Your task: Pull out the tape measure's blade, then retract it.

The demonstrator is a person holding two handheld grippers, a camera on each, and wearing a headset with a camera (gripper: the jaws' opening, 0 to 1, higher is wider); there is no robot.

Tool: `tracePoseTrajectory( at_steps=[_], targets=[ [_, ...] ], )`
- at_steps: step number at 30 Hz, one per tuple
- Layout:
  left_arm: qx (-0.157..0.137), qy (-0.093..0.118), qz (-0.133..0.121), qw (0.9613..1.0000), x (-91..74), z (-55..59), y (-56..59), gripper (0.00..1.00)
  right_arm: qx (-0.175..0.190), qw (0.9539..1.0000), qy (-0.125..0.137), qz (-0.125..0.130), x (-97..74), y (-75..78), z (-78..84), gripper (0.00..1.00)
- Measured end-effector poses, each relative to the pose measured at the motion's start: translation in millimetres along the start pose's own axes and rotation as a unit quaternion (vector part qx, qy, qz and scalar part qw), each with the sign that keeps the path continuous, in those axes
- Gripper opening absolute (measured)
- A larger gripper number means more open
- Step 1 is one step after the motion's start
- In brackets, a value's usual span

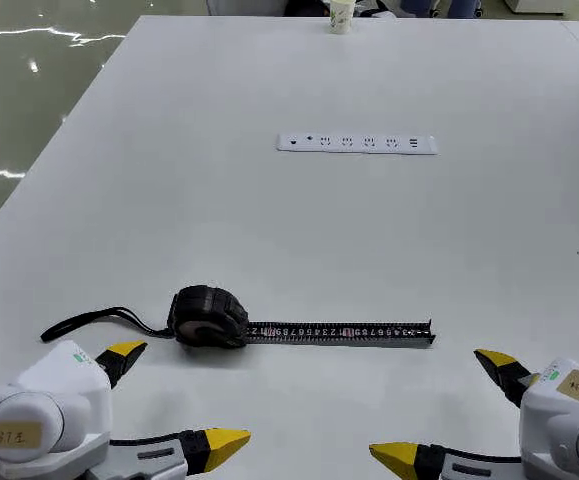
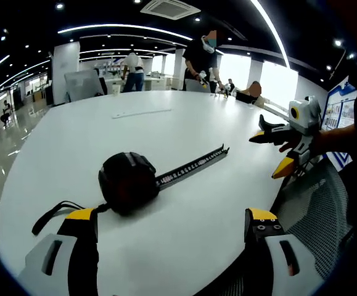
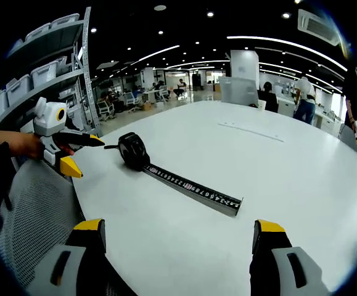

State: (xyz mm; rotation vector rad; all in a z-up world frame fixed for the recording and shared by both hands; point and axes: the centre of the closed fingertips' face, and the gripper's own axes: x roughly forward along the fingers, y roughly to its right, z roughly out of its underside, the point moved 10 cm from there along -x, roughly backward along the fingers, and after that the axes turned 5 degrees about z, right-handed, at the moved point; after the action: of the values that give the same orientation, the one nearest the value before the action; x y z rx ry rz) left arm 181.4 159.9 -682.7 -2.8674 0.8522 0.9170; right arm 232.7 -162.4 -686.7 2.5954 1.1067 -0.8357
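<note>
The tape measure [image 1: 208,317] lay on the white table [image 1: 369,230] with its blade [image 1: 341,332] drawn out flat toward our right. We judged the pull done and the retraction not yet begun. Our left gripper [image 1: 179,393] hung near the tape measure and our right gripper [image 1: 439,405] near the blade's tip. The 2 were spread wide and touched nothing, probably poised to steady one and guide the other.

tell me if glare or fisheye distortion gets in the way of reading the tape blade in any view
Head view: even light, no distortion, blade numerals readable; glare streaks lie on the floor alone. Left gripper view: fisheye curves the table edge, numerals too small to read. Right gripper view: same curving, numerals legible.
</note>
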Motion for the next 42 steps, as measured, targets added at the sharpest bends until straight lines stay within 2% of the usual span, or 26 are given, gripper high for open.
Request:
tracePoseTrajectory(
  at_steps=[7,21,42],
  targets=[
    [-0.014,0.008,-0.019,0.9997,-6.9,-4.6,8.1,0.99,0.012,0.9997,0.003,0.020,-5.5,-0.9,-4.5,0.99],
    [-0.043,0.027,-0.041,0.9979,-8.8,-11.8,15.6,0.99,0.036,0.9988,0.000,0.033,-8.7,-5.9,-10.6,0.99],
    [-0.064,0.032,-0.057,0.9958,-6.9,-14.1,9.5,0.99,0.040,0.9989,0.001,0.026,-7.6,-8.7,-10.0,0.99]
  ],
)
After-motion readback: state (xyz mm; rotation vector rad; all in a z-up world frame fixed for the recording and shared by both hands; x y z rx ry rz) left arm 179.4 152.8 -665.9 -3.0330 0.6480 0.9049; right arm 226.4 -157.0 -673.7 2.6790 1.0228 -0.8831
